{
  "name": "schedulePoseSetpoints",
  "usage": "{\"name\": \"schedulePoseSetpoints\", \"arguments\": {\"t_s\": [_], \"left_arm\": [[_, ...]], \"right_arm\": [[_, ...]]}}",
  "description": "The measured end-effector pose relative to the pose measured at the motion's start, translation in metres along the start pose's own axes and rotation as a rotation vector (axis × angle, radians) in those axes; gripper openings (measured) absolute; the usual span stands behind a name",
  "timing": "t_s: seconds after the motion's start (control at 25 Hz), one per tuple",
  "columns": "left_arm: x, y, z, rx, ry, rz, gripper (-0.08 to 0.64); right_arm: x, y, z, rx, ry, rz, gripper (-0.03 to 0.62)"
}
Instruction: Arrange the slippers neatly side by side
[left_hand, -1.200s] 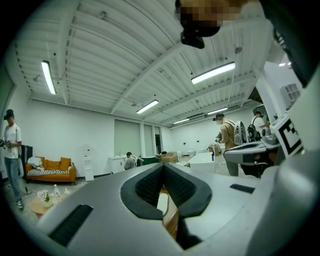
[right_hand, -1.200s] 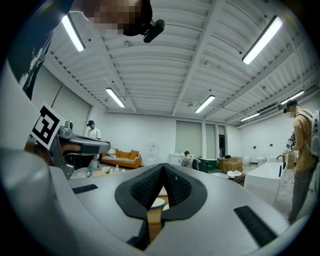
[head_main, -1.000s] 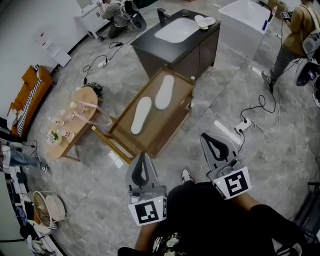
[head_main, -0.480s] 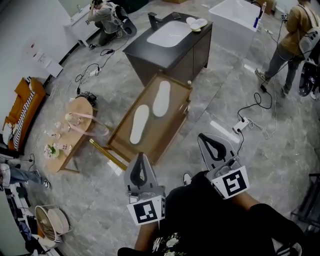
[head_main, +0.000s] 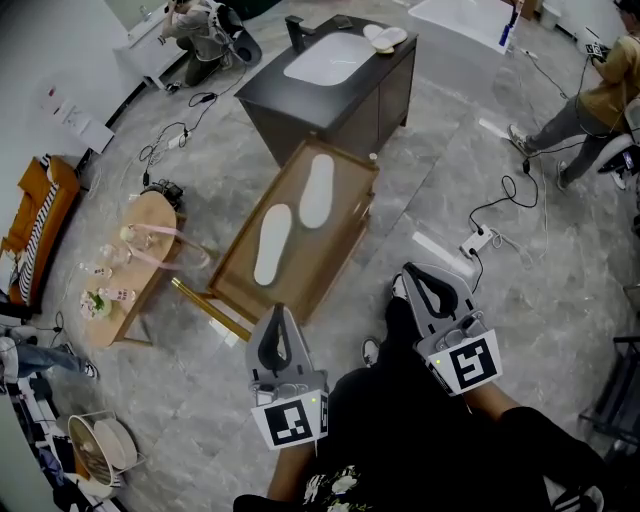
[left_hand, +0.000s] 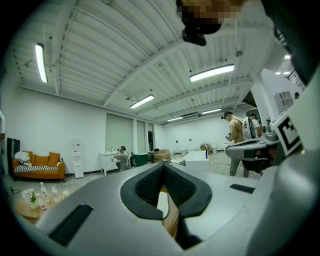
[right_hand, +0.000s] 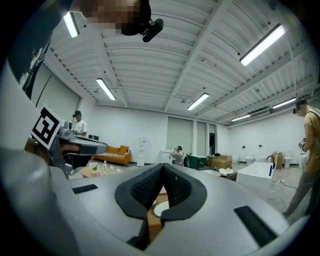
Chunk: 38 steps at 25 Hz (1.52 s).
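Left gripper (head_main: 277, 318), right gripper (head_main: 418, 280): jaws pressed together, nothing between them, as one second before. Both low in head view, well apart from slippers. Two white slippers (head_main: 272, 243) on wooden tray (head_main: 345, 245), lying end to end along its diagonal, apart, not side by side. Versus earlier frame: tray and dark sink cabinet (head_main: 340, 100) sit higher and further left in view. Pale pair (head_main: 385, 37) on cabinet top, possibly slippers, too small to confirm.
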<state>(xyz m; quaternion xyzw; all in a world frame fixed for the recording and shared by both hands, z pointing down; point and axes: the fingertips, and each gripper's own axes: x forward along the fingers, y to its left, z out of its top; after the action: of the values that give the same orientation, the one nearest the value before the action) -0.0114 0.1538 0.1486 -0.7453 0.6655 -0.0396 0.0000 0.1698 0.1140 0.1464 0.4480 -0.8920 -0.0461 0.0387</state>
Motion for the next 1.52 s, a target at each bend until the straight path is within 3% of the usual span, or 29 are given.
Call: {"name": "schedulePoseSetpoints", "arguments": {"t_s": [0.44,0.68,1.12,1.52], "left_arm": [[0.022,0.017,0.000,-0.008,0.001,0.039,0.000],[0.040,0.027,-0.011,-0.014,0.036,0.063,0.000],[0.114,0.046,-0.008,0.006,0.049,0.116,0.000],[0.166,0.073,-0.014,-0.016,0.113,0.237,-0.001]], "right_arm": [[0.035,-0.012,0.005,-0.025,-0.037,0.028,-0.002],[0.057,-0.011,-0.013,-0.023,0.034,0.055,-0.002],[0.144,-0.045,-0.024,-0.001,0.037,0.142,-0.002],[0.229,-0.071,-0.033,0.005,0.071,0.272,-0.002]]}}
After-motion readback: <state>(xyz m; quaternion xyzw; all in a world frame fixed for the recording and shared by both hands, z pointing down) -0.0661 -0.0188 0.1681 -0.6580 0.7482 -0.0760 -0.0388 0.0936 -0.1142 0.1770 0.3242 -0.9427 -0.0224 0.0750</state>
